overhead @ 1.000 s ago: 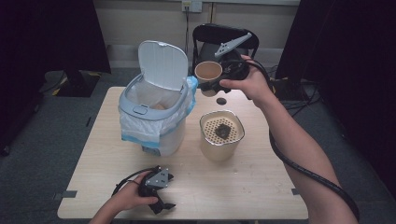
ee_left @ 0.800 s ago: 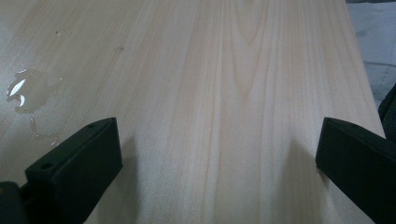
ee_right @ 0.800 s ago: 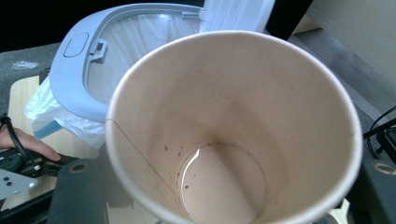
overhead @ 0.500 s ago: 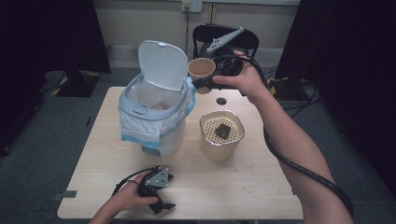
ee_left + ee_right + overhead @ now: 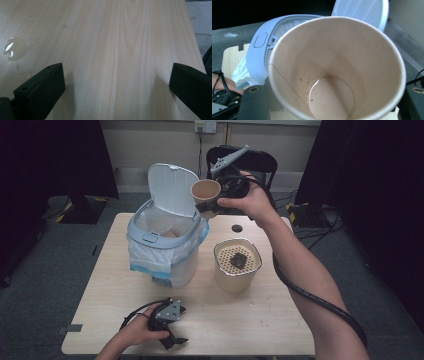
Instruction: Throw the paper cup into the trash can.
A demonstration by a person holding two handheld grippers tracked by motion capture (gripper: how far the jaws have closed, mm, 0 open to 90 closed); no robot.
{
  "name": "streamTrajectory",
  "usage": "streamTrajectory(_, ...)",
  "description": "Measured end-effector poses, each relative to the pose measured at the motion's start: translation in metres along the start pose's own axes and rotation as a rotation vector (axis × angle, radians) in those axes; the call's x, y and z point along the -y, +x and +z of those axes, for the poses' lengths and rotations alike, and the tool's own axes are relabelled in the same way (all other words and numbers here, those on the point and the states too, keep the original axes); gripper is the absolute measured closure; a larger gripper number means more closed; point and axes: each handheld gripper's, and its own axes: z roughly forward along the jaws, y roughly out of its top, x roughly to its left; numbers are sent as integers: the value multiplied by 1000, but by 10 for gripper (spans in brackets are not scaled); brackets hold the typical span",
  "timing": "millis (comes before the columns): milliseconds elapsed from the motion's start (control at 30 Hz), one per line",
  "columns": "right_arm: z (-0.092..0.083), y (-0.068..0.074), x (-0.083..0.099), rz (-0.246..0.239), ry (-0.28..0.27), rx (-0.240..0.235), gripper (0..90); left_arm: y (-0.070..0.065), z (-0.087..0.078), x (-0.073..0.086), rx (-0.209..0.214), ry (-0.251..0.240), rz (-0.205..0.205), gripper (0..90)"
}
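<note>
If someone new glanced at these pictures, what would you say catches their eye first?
Most striking is the brown paper cup, held in the air in the right claw beside the raised lid of the white lined bin at the table's left; its inside looks drained, with a few dark specks. Next comes the cream canister with a perforated insert holding a dark lump, at mid-table. The left claw rests open near a small puddle.

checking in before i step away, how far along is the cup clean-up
Done, it seems: the paper cup is emptied but for specks, and dark dregs sit in the strainer pot. In hand: the right claw holds the cup beside the open bin. Left: dropping it in. The left claw rests open on the table.
</note>
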Motion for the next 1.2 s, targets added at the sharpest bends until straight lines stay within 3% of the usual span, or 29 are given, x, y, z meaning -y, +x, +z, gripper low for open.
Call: streamTrajectory(1200,53,13,-31,-33,-8,-49,271,0,0,0,3,0,4,0)
